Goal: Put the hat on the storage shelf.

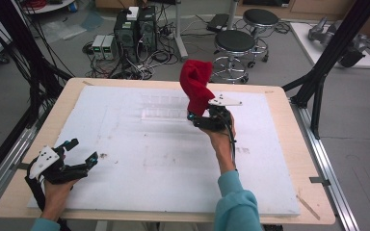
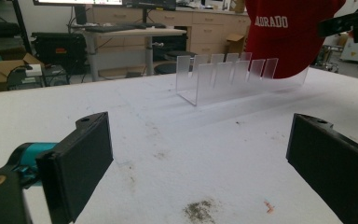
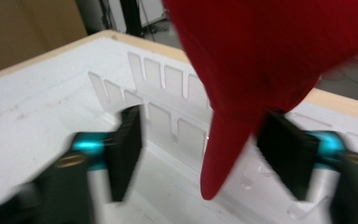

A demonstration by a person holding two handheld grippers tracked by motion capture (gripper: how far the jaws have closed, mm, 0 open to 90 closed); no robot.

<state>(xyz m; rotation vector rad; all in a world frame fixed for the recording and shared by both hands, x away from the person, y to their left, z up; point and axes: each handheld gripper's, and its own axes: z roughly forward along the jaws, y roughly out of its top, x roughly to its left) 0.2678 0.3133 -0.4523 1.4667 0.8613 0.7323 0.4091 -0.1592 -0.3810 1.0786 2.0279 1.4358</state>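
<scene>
A red cap (image 1: 196, 84) with white lettering (image 2: 270, 22) stands up in the air over the middle of the white board. Its brim (image 3: 223, 154) hangs down between the jaws of my right gripper (image 1: 200, 118), close to the right-hand jaw. Those jaws stand wide apart in the blurred right gripper view (image 3: 200, 149), so the gripper is open. A clear acrylic rack (image 1: 166, 108) with several upright dividers sits on the board just beyond and below the cap (image 3: 168, 107). My left gripper (image 1: 83, 150) rests open and holds nothing at the board's near left (image 2: 196, 168).
The white foam board (image 1: 139, 159) covers a wooden table (image 1: 289, 139). Small dirt marks (image 2: 198, 210) dot the board in front of the left gripper. Stools (image 1: 233, 45), computers and cables stand on the floor behind the table.
</scene>
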